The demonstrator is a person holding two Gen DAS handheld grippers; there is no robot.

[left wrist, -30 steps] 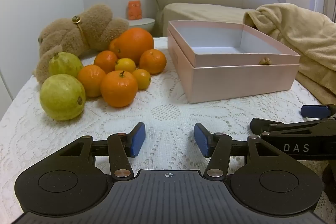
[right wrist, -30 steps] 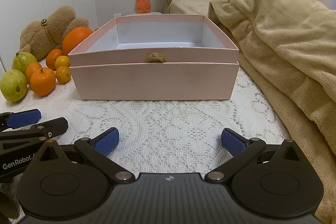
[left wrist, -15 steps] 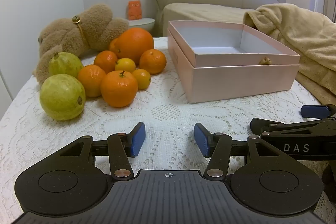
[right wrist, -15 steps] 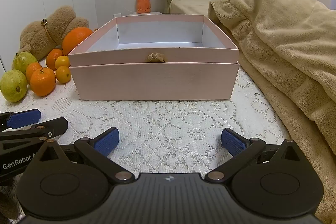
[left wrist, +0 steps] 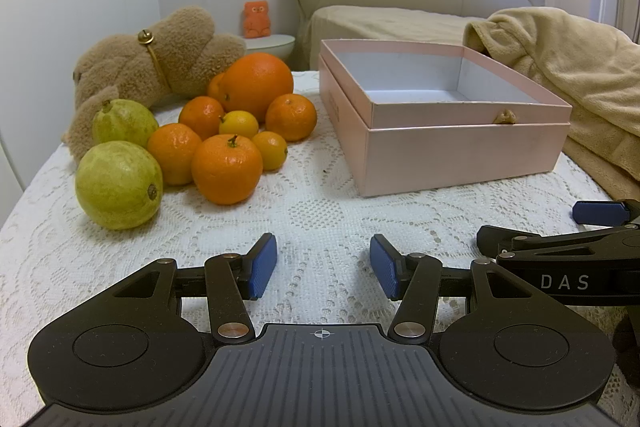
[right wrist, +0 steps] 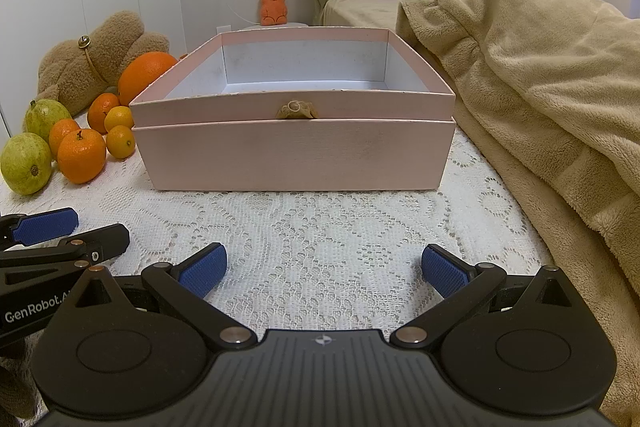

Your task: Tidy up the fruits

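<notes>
Resting unchanged: left gripper [left wrist: 323, 267] part-spread, right gripper [right wrist: 323, 269] wide apart, both empty; fruits [left wrist: 226, 169], seemingly unmoved, beside box [right wrist: 294, 153].

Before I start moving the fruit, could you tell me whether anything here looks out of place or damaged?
Nothing looks spilled or damaged. The oddities: a teddy bear lies on its side against the fruit pile, and a beige blanket is bunched against the right side of the pink box. The box is empty. Both the left gripper and the right gripper are open, holding nothing.
</notes>
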